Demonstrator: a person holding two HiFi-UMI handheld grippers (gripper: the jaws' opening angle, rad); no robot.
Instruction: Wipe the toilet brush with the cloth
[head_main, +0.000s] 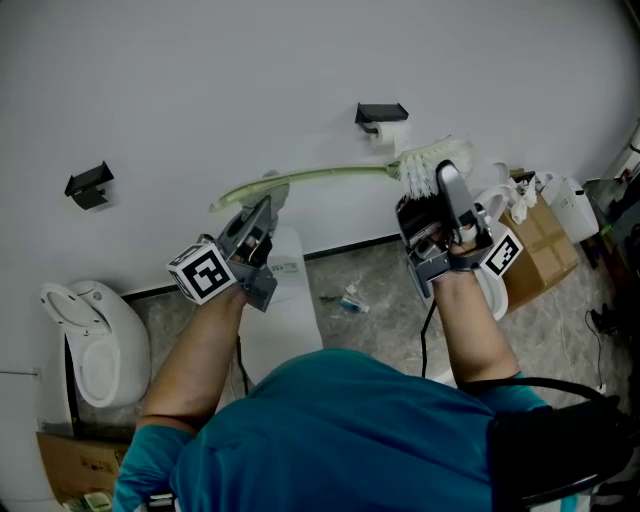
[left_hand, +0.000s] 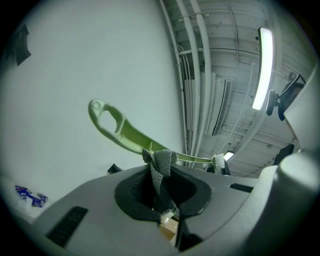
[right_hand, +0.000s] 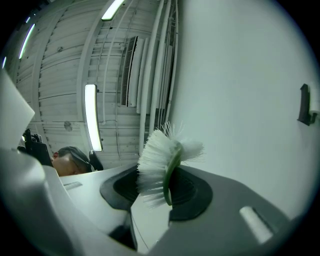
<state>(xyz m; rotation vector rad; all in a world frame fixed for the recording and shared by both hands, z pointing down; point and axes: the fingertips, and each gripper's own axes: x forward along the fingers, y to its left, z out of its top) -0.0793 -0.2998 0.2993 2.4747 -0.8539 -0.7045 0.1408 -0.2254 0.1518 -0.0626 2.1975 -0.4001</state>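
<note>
Toilet brush (head_main: 320, 177): green, held level in the air, bristles at 3 o'clock.
Left gripper (head_main: 262, 210): we clench the grey cloth (left_hand: 161, 167), draped over the handle.
Right gripper (head_main: 448, 178): we grasp the white bristles.

The toilet brush (head_main: 330, 176) lies level before the wall (head_main: 200, 80), its head between the jaws of the right gripper (head_main: 445, 172) and its handle touching the cloth (left_hand: 161, 165) clamped in the left gripper (head_main: 266, 202), with a toilet (head_main: 95, 335) at lower left and a cardboard box (head_main: 545, 240) at far right.
</note>
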